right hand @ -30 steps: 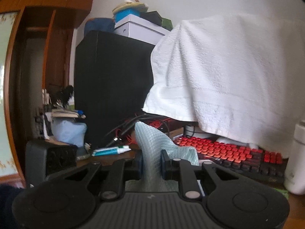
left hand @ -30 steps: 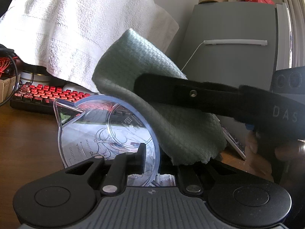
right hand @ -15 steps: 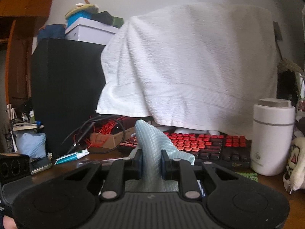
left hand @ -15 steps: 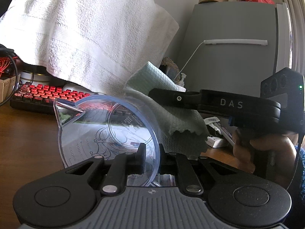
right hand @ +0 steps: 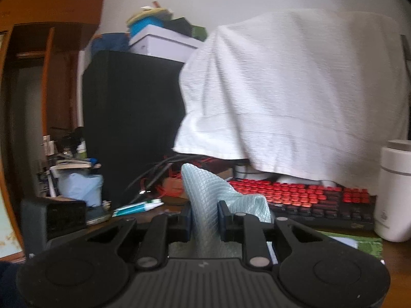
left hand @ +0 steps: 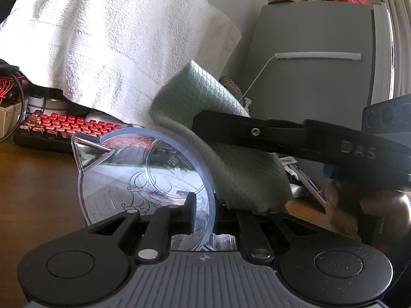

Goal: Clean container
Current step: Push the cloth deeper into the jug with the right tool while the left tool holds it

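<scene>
Up close, the left gripper (left hand: 205, 215) pinches the rim of a clear measuring jug (left hand: 143, 177), tipped with its mouth facing the camera. Just right of it, the right gripper (right hand: 204, 218) is clamped on a pale green cloth (left hand: 218, 148) lying against the jug's rim. Beyond sit a red keyboard (left hand: 64, 128) and a draped white towel (left hand: 115, 41).

The left gripper (left hand: 205, 215) is showing matte black linkage arms, silver pivot screws and a ribbed grey housing. The right gripper (right hand: 205, 218) is looking alike, its finger (left hand: 246, 131) showing raised "DAS" lettering.
</scene>
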